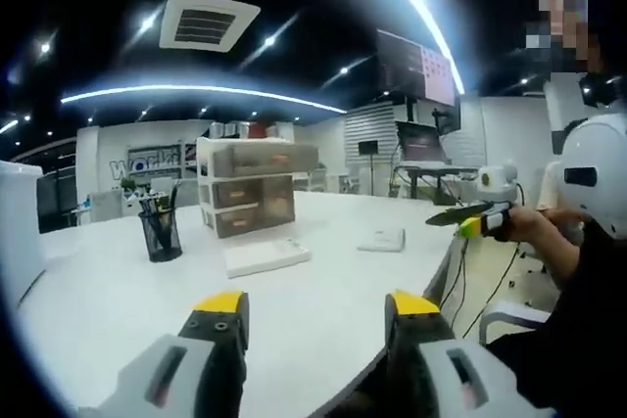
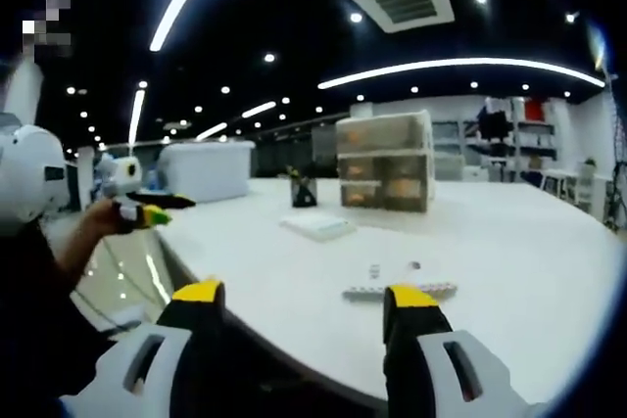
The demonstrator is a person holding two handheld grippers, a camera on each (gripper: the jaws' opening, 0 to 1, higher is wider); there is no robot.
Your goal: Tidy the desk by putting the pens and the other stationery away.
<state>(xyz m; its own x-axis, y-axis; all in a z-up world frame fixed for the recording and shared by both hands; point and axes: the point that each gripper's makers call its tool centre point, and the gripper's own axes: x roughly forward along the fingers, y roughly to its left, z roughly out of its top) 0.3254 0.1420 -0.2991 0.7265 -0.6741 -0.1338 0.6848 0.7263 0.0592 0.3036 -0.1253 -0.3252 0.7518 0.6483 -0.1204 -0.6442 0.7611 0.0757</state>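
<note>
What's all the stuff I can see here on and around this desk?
Desk: one, white, spanning both views.
Drawer unit: one, translucent, three drawers, standing on the desk.
Pen cup: one, black mesh, holding pens, beside the drawer unit.
Notebook: one, white, flat in front of the drawers.
Small pad: one, white, farther along the desk.
Ruler: one, pale, near the desk edge in the right gripper view.
Storage box: one, white, at the desk's far end.
Left gripper: yellow tips, jaws apart, empty.
Right gripper: yellow tips, jaws apart, empty.
</note>
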